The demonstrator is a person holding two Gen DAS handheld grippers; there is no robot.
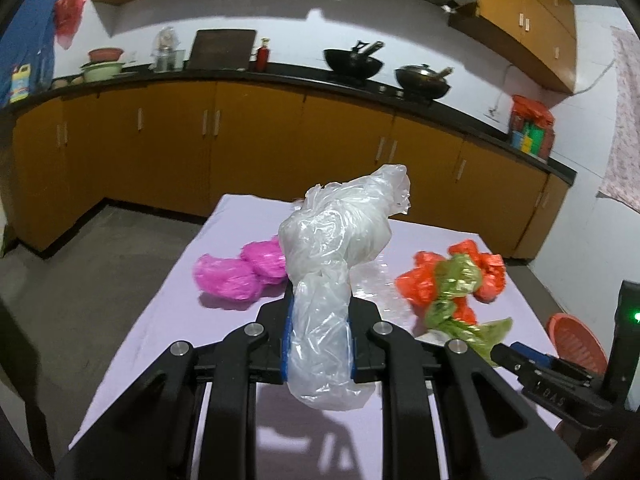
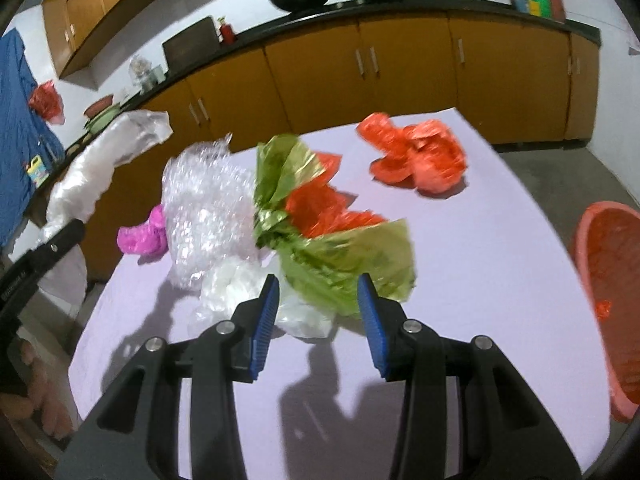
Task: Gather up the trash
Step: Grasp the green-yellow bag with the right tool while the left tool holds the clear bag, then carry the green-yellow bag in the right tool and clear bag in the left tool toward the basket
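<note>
**Inspector:** Your left gripper (image 1: 319,334) is clenched on a clear bag (image 1: 334,264), which stands up between the blue pads and hangs below them, lifted off the tabletop (image 1: 168,320). Your right gripper (image 2: 318,324) is released, fingers (image 2: 266,320) spread wide with nothing between them, hovering low over the tabletop's near part.

**Operator:** What is lying around them?

**Inspector:** Just ahead of your right fingers sits a green bag (image 2: 348,268), motion-blurred, tangled with a red bag (image 2: 320,208). To its left a small white bag (image 2: 244,292) lies nearly against your left-hand pad, and behind that a crumpled pile of bubble wrap (image 2: 208,204). A pink bag (image 2: 142,236) lies beyond the wrap near the left edge. A second red bag (image 2: 420,160) lies well apart, toward the far right corner. In the left view the pink bag shows as two lumps side by side, to the left of the held bag.

**Operator:** Anything in your way? Edges?

**Inspector:** The green and white bags crowd the gap ahead of your right fingers; you cannot reach the bubble wrap without passing them. A red basket (image 2: 612,304) stands off the tabletop's right edge, with one red scrap inside. Bare tabletop lies beneath and to the right of your right gripper, up to the edge by the basket, and also at the near left under your left gripper. Yellow cabinets (image 1: 256,140) run behind the far edge, with floor (image 1: 80,280) between.
</note>
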